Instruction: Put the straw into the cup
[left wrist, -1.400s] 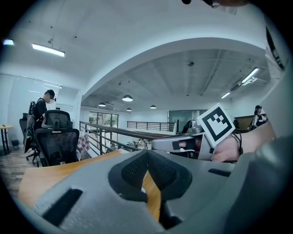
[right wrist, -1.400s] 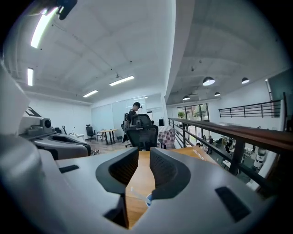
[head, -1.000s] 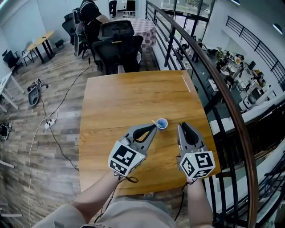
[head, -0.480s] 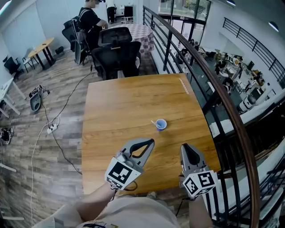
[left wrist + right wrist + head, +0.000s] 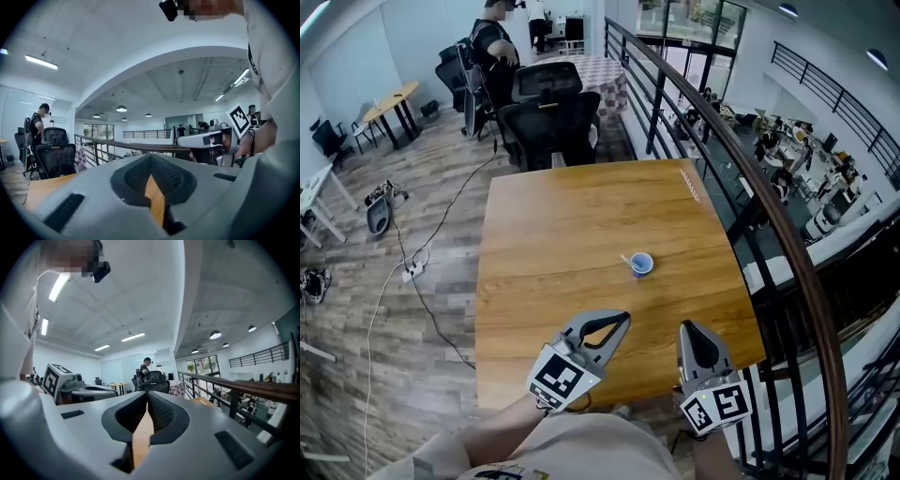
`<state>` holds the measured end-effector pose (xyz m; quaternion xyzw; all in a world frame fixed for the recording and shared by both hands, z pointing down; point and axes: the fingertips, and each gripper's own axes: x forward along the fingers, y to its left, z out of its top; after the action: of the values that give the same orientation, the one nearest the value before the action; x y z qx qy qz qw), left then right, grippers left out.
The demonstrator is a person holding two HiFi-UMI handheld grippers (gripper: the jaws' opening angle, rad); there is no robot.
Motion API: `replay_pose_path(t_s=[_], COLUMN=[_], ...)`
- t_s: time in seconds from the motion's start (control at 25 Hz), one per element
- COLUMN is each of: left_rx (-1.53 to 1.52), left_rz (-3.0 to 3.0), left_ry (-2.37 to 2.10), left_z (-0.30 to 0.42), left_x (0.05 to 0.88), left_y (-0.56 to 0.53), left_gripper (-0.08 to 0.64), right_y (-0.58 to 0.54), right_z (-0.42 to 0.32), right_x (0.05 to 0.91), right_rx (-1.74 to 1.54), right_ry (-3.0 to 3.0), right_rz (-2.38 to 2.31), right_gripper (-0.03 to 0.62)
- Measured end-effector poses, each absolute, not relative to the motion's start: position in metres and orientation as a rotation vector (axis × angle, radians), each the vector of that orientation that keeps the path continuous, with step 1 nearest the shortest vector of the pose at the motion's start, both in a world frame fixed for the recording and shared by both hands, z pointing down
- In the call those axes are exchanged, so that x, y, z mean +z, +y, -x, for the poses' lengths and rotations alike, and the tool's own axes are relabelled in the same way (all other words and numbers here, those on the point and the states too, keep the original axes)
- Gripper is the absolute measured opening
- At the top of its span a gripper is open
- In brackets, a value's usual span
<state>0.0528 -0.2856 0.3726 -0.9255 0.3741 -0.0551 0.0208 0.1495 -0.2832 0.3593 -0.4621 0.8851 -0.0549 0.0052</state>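
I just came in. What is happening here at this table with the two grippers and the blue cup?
A person holds a gripper in each hand over the near edge of the wooden table. The left gripper has its jaws together and empty. The right gripper has just been closing its jaws with nothing between them, and they are now shut. The blue cup stands apart from both, near the table's middle, with the straw leaning out of it, so the task looks done.

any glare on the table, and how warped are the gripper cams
Head view: sharp, evenly lit, no harsh glare on the table; the railing bows. Left gripper view: heavy fisheye, black corners. Right gripper view: the same, strip lights blown out.
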Motion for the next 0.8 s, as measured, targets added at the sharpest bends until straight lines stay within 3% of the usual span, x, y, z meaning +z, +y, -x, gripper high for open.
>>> replay_pose_path(t_s=[0.8], left_rx=[-0.163], left_rz=[2.868], left_ry=[1.122], left_z=[-0.056], left_x=[0.361], left_y=[-0.283], left_gripper=[0.014], right_y=[-0.287], right_z=[-0.152], right_x=[0.345], right_rx=[-0.133], right_ry=[2.780], right_rz=[1.451], right_gripper=[0.026])
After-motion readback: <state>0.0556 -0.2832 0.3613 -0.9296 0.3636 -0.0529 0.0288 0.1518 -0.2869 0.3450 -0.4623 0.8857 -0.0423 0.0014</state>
